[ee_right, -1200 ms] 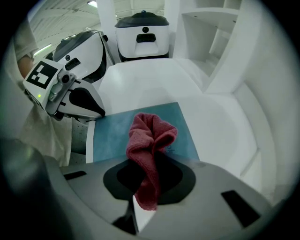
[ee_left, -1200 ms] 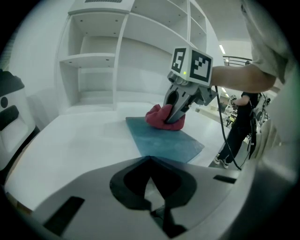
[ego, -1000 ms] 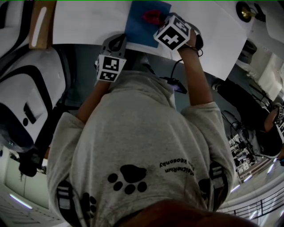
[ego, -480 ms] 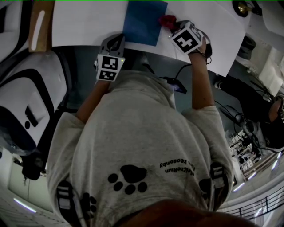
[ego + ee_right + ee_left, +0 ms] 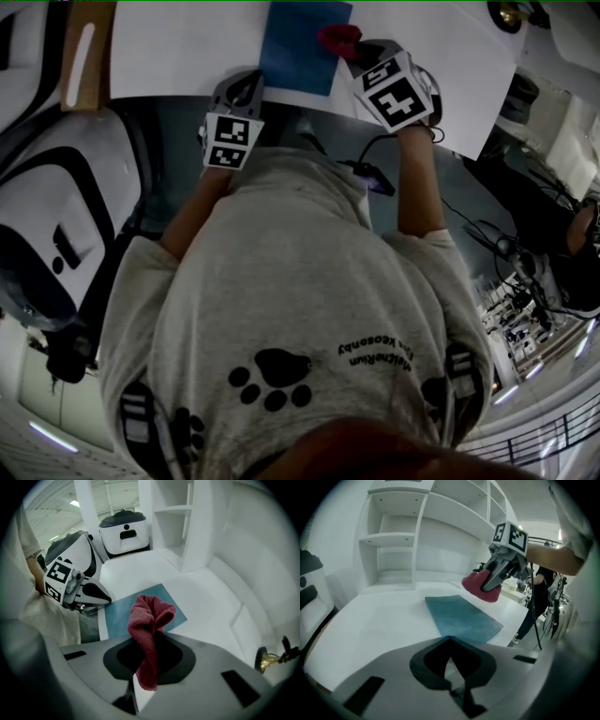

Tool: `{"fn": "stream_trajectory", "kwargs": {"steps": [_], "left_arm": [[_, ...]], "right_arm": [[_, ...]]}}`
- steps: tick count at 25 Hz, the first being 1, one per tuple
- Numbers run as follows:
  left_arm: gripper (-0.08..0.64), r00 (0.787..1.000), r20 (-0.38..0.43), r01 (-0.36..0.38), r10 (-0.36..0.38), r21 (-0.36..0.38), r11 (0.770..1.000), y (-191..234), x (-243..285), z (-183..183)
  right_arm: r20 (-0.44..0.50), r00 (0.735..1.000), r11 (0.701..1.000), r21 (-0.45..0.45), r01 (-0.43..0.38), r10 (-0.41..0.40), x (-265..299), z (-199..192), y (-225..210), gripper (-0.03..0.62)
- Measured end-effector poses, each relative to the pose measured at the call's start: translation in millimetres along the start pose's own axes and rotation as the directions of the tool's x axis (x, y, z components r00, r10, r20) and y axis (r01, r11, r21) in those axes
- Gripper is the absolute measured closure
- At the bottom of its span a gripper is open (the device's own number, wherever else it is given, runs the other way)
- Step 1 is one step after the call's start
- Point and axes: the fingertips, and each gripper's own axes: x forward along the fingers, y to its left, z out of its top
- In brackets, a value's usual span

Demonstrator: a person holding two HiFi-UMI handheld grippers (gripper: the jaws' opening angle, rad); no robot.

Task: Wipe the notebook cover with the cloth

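Notebook: one, with a plain blue cover, closed and lying flat on the white table. Its near edge sits at the near edge of the table, and it lies between the two grippers. In the left gripper view the cover looks teal, with no marking that can be made out.

Cloth: one, dark red and of soft towelling, bunched into a fold. It is pinched between the jaws of the right gripper, with a loose end hanging down behind the jaw tips in the right gripper view. It is held over the right edge of the notebook, toward the far end. In the left gripper view it appears lifted clear of the cover.

Grippers: two, each carrying a cube with square markers. The left gripper is at the near table edge, just left of the notebook's near left corner. Its jaws are closed tip to tip with nothing between them.
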Motion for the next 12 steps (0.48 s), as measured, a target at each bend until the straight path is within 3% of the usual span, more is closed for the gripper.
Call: {"fn": "stream_trajectory", "kwargs": {"steps": [7, 12], "left_arm": [[0.548, 1.0, -0.003, 0.008, -0.008, -0.014, 1.0, -0.9, -1.8, -3.3], [0.548, 1.0, -0.005, 0.011, -0.011, -0.017, 1.0, -1.4, -2.7, -5.7]], "right_arm": [[0.082, 0.993, 0.99, -0.12, -0.075, 0.085, 15.5, 56.8, 49.1, 0.532], [0.076, 0.987, 0.972, -0.199, -0.124, 0.141, 35.8, 83.8, 77.8, 0.532]]}}
